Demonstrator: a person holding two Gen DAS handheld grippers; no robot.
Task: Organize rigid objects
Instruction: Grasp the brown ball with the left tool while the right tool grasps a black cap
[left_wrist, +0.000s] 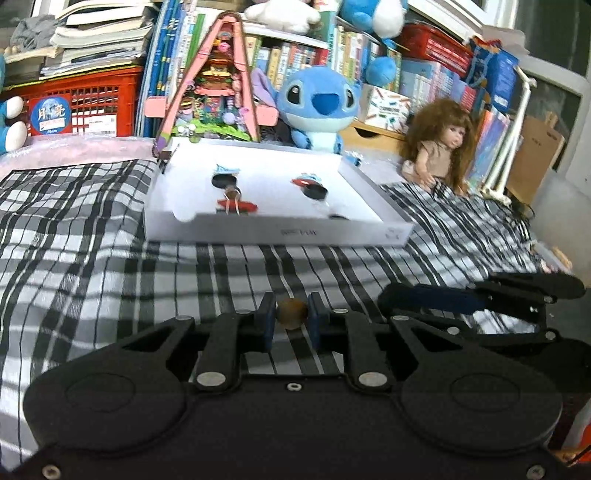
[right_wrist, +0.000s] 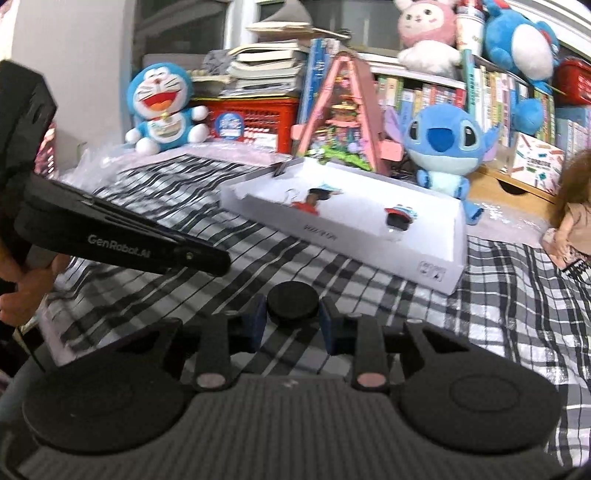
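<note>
Nearest to the left camera, the left hand-held gripper (left_wrist: 289, 320) is clamped on a small brown ball (left_wrist: 292, 313), held above the checked bedcover (left_wrist: 92, 236). The ball is round and touches the pads only at two small places, so in my judgement it can roll out if the grip becomes a little looser or the tool tilts. On the soft, wrinkled cover it would then travel away and be hard to take again.

The right hand-held gripper (right_wrist: 293, 314) is closed on a flat black disc (right_wrist: 293, 304), held by its edge. A disc gripped like this may turn between the pads when it touches something.

Farther on lies the white tray (left_wrist: 273, 230), with several small pieces already in its round holes. The holes look narrow. If a piece arrives not centred, it could rest on the rim or knock a neighbouring piece. The tray itself sits on the soft bed and could shift when pressed.
</note>
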